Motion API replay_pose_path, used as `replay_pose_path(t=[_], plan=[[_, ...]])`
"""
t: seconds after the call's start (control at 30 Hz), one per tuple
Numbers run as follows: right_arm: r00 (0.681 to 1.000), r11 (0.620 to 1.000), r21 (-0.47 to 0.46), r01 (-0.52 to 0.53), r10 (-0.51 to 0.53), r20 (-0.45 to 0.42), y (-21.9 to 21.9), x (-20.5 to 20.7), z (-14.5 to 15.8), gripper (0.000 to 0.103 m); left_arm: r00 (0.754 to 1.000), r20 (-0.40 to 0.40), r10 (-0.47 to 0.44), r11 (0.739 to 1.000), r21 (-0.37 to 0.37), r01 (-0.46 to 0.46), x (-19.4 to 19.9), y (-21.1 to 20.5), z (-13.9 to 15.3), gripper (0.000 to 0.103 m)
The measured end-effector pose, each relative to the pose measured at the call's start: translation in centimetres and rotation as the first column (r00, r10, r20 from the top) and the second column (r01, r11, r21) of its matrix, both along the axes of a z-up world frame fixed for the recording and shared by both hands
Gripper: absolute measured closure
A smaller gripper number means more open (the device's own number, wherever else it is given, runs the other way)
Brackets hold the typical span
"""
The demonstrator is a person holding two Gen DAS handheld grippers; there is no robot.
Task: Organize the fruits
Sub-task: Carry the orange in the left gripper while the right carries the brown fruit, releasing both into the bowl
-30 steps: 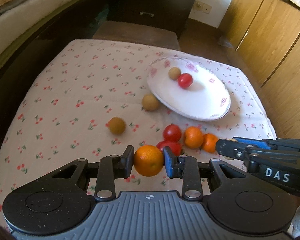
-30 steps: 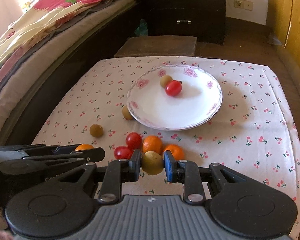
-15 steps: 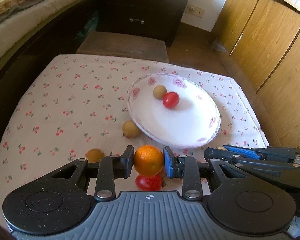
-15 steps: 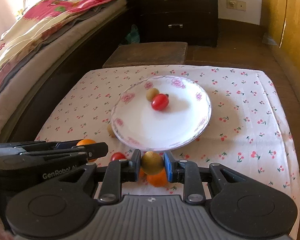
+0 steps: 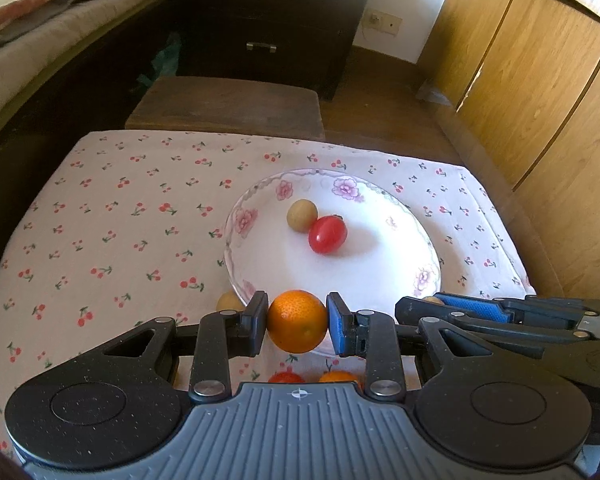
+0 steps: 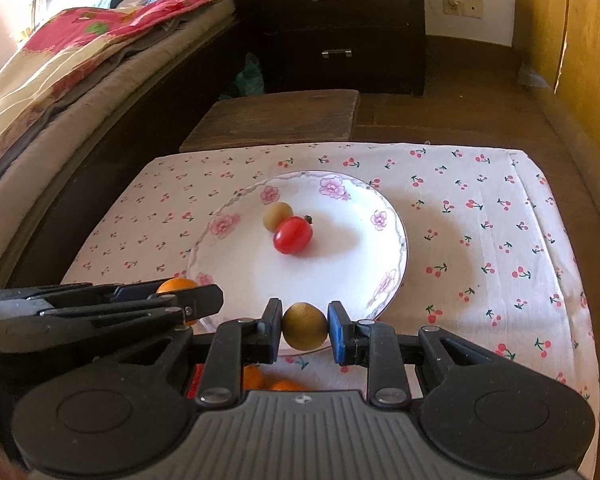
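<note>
My left gripper is shut on an orange and holds it over the near rim of the white flowered plate. My right gripper is shut on a small brown fruit at the plate's near edge. The plate holds a red tomato and a brown fruit, touching. The same pair shows in the right wrist view, the tomato in front of the brown fruit. Each gripper shows in the other's view, the right one and the left one.
A brown fruit lies on the cherry-print cloth left of the plate. A tomato and an orange lie under my left gripper. A wooden stool, a dark dresser, a bed and wooden cabinets surround the table.
Both grippers have moved forward and up toward the plate with their fruit. The loose fruits on the cloth have slid under the gripper bodies.
</note>
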State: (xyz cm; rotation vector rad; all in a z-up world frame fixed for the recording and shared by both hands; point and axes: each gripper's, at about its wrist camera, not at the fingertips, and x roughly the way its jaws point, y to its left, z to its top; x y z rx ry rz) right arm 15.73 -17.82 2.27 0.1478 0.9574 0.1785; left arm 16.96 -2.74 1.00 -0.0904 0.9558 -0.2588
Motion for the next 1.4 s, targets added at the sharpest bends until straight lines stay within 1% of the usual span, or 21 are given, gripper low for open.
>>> replay_pose_path(t=[0.43,1.17,1.4], plan=[[1.0,1.0,-0.007,0.005,-0.006,-0.026,-0.2,1.6,-1.6,0.076,1.0,-0.02,0.008,1.0,0.025,-0.007,1.3,-0.3,-1.4,0.064],[1.0,1.0,-0.008,0.006,-0.006,-0.016,-0.1,1.7,-1.8,0.075,1.0,-0.004,0.012,0.999,0.047,-0.012,1.1,-0.5,-1.2,0.064],[1.0,1.0,-0.01,0.016,-0.016,-0.011,-0.2,1.7,-1.6,0.075,1.0,-0.001,0.016,0.999,0.043,-0.016,1.0,-0.3,-1.0,0.06]])
